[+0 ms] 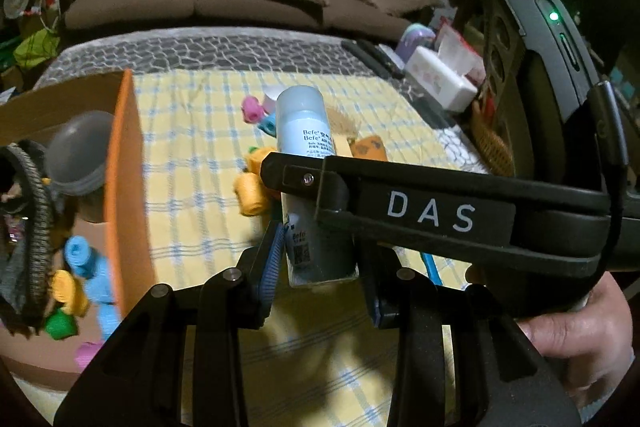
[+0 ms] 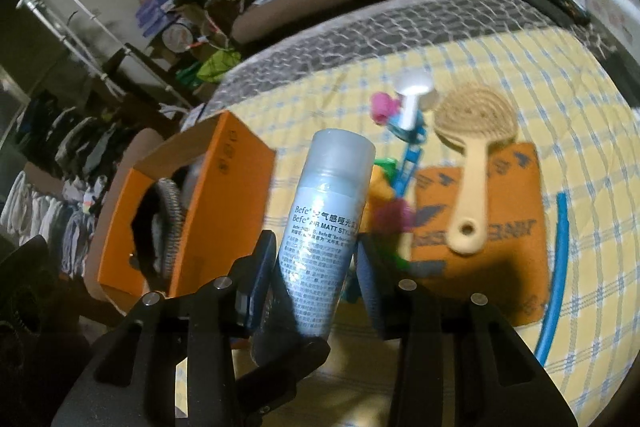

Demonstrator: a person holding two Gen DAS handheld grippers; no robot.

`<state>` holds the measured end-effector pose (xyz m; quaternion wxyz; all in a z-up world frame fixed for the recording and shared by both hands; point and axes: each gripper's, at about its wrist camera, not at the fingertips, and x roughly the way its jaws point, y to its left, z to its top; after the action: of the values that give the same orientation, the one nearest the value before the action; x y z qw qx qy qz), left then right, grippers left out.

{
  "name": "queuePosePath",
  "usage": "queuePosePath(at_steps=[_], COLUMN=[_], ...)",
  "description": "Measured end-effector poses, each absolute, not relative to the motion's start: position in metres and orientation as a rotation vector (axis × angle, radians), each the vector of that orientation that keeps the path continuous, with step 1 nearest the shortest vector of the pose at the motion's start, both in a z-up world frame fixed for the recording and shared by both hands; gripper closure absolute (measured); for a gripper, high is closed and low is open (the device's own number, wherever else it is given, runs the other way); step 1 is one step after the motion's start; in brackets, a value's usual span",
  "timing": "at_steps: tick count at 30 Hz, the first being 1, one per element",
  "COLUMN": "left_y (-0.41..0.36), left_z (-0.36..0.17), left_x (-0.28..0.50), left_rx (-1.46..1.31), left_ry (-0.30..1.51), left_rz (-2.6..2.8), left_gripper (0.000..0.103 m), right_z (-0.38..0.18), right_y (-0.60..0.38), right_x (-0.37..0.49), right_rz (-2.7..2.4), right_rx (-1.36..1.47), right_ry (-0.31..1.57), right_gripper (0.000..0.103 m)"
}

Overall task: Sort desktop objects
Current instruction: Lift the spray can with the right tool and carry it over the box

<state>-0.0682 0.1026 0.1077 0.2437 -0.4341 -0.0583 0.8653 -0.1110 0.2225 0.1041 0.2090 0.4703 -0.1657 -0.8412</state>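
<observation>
With its frosted cap up, the pale blue spray can [image 1: 305, 131] stands nearly upright, leaning slightly, above the yellow checked cloth [image 1: 192, 155]. I have my left gripper [image 1: 320, 263] and right gripper [image 2: 316, 263] both pinching it. An orange cardboard box [image 2: 208, 203] sits left, a beige hairbrush [image 2: 468, 163] right.

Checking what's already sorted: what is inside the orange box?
In the orange box: a grey bowl, a dark woven band and coloured rollers. Whatever lies beneath them is covered.
</observation>
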Motion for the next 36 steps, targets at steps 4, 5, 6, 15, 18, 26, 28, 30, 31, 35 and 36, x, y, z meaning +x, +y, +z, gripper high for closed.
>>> queuePosePath(at_steps=[4, 5, 6, 15, 18, 26, 28, 30, 31, 35, 36], left_y=[0.081, 0.077, 0.071, 0.023, 0.006, -0.027, -0.03, -0.031, -0.031, -0.034, -0.036], left_z=[0.118, 0.12, 0.122, 0.123, 0.126, 0.118, 0.116, 0.116, 0.116, 0.11, 0.108], left_x=[-0.067, -0.067, -0.068, -0.067, -0.067, -0.07, -0.069, -0.067, -0.067, -0.067, -0.068], left_rx=[-1.169, -1.166, -1.164, -1.191, -1.189, -1.242, -1.249, -1.252, -1.256, -1.284, -1.295], left_ry=[-0.178, -0.18, -0.179, -0.184, -0.23, -0.231, -0.212, -0.192, -0.182, -0.163, -0.167], left_rz=[2.379, 2.382, 2.389, 2.416, 2.406, 2.401, 2.394, 2.386, 2.379, 2.364, 2.367], left_gripper=[0.069, 0.069, 0.069, 0.069, 0.067, 0.068, 0.07, 0.07, 0.07, 0.07, 0.07], right_z=[0.116, 0.119, 0.121, 0.13, 0.13, 0.12, 0.115, 0.109, 0.106, 0.097, 0.097], right_y=[0.201, 0.196, 0.19, 0.138, 0.12, 0.085, 0.075, 0.066, 0.062, 0.045, 0.042], right_x=[-0.11, -0.11, -0.11, -0.112, -0.113, -0.117, -0.118, -0.118, -0.117, -0.113, -0.112], right_rz=[-2.34, -2.339, -2.336, -2.279, -2.264, -2.218, -2.207, -2.208, -2.209, -2.196, -2.201], right_rx=[1.271, 1.263, 1.254, 1.207, 1.195, 1.195, 1.214, 1.243, 1.257, 1.285, 1.287], right_ry=[-0.423, -0.416, -0.409, -0.352, -0.333, -0.3, -0.276, -0.227, -0.201, -0.106, -0.083], right_gripper=[0.062, 0.062, 0.062, 0.066, 0.066, 0.066, 0.066, 0.067, 0.067, 0.073, 0.073])
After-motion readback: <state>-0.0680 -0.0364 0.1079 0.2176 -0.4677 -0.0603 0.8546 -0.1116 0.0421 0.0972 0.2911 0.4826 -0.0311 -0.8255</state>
